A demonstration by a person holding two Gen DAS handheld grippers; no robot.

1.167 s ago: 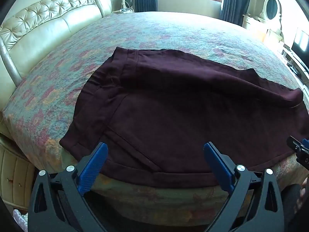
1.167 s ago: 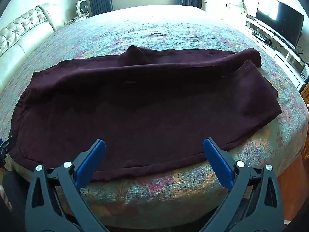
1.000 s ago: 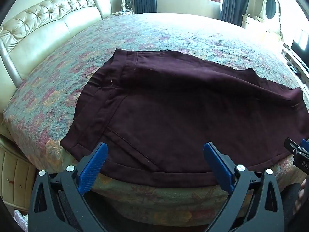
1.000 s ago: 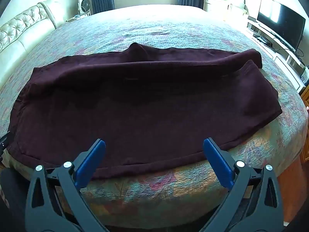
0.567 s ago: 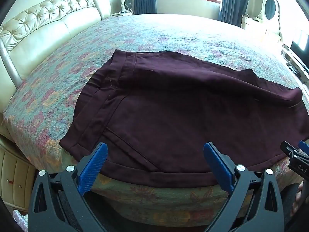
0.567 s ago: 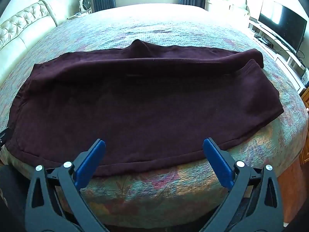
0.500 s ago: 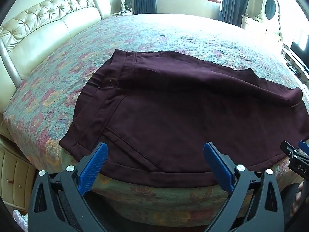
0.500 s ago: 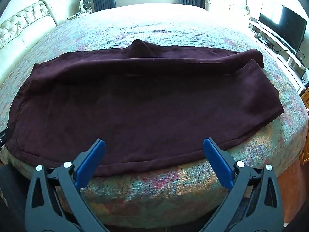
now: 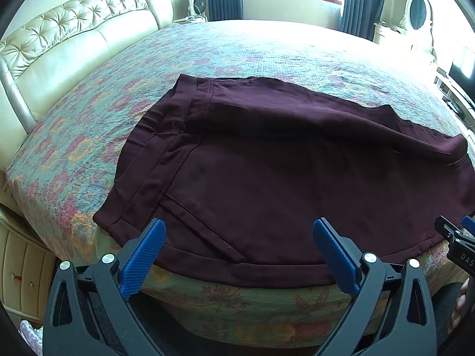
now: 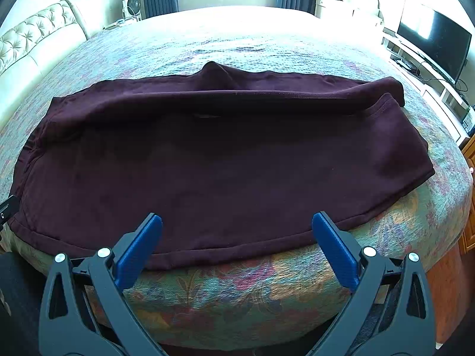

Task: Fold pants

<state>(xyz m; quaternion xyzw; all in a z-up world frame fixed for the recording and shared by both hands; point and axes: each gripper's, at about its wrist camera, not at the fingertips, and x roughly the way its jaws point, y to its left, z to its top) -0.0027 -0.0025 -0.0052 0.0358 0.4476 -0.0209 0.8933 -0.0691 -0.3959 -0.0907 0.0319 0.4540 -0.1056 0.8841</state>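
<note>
1. The pants (image 9: 297,178) lie flat across the near part of the bed (image 9: 267,53), dark maroon, with the waistband end to my left and the leg hems (image 10: 409,136) to my right. One leg appears to be laid over the other lengthwise, so I judge the first fold is done.
2. My left gripper (image 9: 237,252) hangs just off the near edge by the waistband, fingers spread wide, holding nothing.
3. My right gripper (image 10: 237,246) hangs at the near edge further toward the legs, fingers likewise spread and empty.
4. I judge this the pause before the crosswise fold.
5. Next I likely need to reach the hem end, pinch both layers together, and carry them over toward the waistband (image 9: 154,160) without dragging the lower layer.
</note>
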